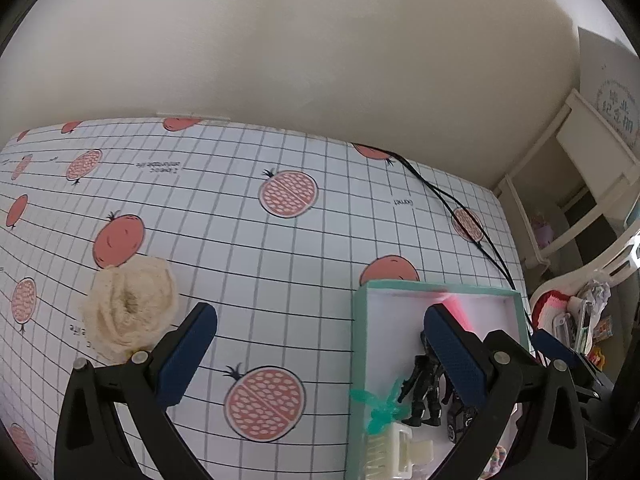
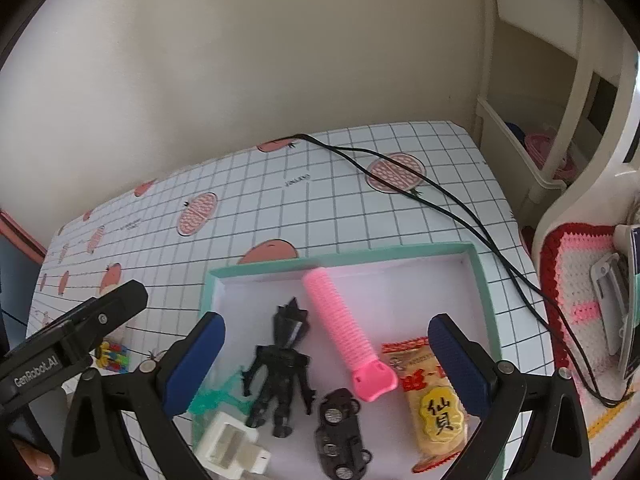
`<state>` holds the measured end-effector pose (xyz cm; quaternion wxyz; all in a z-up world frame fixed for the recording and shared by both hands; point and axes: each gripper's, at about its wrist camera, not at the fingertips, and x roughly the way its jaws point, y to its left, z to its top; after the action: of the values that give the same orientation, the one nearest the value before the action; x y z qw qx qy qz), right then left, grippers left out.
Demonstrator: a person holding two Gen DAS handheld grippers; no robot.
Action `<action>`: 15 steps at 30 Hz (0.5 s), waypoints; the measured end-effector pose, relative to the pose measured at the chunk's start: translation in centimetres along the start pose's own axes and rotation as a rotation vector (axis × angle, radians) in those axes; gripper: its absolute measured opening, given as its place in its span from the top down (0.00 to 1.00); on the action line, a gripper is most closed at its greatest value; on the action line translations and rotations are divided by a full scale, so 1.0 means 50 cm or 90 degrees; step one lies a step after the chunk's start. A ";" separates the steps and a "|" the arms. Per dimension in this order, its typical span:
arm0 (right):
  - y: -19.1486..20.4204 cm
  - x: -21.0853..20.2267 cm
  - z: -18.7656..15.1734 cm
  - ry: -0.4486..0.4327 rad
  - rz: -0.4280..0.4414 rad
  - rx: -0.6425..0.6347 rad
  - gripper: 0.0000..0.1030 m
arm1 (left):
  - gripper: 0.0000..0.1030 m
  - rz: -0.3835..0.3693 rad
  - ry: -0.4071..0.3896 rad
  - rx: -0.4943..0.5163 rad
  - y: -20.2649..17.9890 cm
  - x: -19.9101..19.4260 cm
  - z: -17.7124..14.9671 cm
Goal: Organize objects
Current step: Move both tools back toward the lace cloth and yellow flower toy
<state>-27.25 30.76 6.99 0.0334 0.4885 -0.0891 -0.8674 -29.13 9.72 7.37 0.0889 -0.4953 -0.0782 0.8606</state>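
A teal-rimmed box (image 2: 486,280) with a white floor lies on the table; it also shows in the left wrist view (image 1: 358,344). In it lie a black figure (image 2: 282,364), a pink ribbed tube (image 2: 346,330), a black toy car (image 2: 340,436), a snack packet (image 2: 434,396), a white clip (image 2: 232,446) and a teal plastic piece (image 2: 210,398). A cream knitted flower (image 1: 130,310) lies on the table to the left of the box. My left gripper (image 1: 320,354) is open and empty between flower and box. My right gripper (image 2: 326,364) is open and empty above the box.
The table wears a grid cloth with pomegranate prints (image 1: 288,194). A black cable (image 2: 460,208) runs across its right part. A small colourful toy (image 2: 114,356) lies left of the box. A white chair with a crocheted cushion (image 2: 580,276) and white shelves (image 2: 520,140) stand at the right.
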 end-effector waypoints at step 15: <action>0.133 -0.029 0.005 -0.031 0.041 -0.040 0.00 | 0.00 0.028 -0.034 -0.055 0.158 -0.067 0.019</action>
<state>-26.90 24.46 9.57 0.0747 0.4630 -0.0784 -0.8797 -28.91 1.25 8.91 0.0465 -0.4773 -0.1064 0.8710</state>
